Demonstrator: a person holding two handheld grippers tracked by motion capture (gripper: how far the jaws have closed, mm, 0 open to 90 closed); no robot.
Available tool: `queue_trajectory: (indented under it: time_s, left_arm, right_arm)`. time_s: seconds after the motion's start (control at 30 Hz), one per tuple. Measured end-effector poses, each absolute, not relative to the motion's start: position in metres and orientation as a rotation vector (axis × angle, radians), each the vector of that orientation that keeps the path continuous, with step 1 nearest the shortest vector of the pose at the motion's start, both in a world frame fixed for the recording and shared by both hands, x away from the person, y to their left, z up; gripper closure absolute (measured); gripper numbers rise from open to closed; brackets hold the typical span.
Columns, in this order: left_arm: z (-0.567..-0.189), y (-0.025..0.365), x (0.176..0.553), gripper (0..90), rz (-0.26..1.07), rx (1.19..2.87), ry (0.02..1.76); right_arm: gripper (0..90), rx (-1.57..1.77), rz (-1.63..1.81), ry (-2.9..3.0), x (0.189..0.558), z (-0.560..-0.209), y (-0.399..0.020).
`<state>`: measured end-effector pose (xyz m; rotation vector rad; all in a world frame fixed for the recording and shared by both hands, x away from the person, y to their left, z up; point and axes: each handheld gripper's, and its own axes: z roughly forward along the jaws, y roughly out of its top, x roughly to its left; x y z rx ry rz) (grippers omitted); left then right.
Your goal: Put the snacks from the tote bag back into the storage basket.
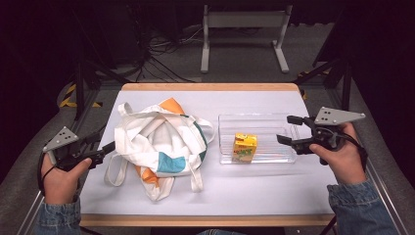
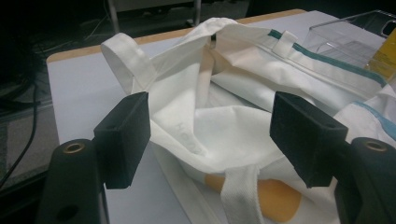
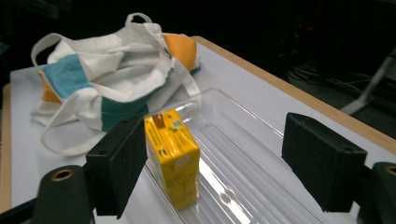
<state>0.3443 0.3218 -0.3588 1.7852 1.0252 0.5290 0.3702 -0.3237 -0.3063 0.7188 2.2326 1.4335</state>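
the yellow juice carton (image 1: 244,147) stands upright in the clear tray (image 1: 230,122), nothing gripping it. the right gripper (image 1: 289,130) hangs at the tray's right end, jaws wide and empty. the left gripper (image 1: 104,151), also wide and empty, sits just beside the cloth bag (image 1: 159,147), maybe brushing it. the carton looks placed; little seems left.

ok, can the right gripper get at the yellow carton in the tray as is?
Probably yes: the right gripper is open at the clear tray's end, nothing between it and the upright carton.
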Motion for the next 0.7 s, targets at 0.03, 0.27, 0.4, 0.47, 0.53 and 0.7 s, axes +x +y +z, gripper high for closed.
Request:
queue_trajectory:
  time_s: [0.03, 0.27, 0.4, 0.47, 0.53, 0.7]
  left_arm:
    - [-0.359, 0.322, 0.343, 29.8, 0.53, 1.787, 1.021]
    - [-0.363, 0.322, 0.33, 28.9, 0.536, 1.786, 1.004]
    - [-0.368, 0.323, 0.323, 28.4, 0.544, 1.799, 0.986]
    - [-0.371, 0.325, 0.32, 28.3, 0.547, 1.797, 0.986]
    - [-0.375, 0.326, 0.317, 28.2, 0.552, 1.794, 0.99]
    - [-0.392, 0.326, 0.308, 27.9, 0.565, 1.798, 0.996]
  right_arm:
    - [22.3, 0.733, 1.424, 2.225, 0.368, -0.308, -0.328]
    - [21.8, 0.812, 1.41, 2.158, 0.353, -0.319, -0.35]
    - [21.1, 0.855, 1.41, 2.117, 0.342, -0.33, -0.363]
    - [21.1, 0.873, 1.415, 2.103, 0.337, -0.336, -0.37]
    - [21.1, 0.891, 1.435, 2.074, 0.332, -0.341, -0.376]
    - [21.1, 0.904, 1.435, 2.016, 0.322, -0.36, -0.386]
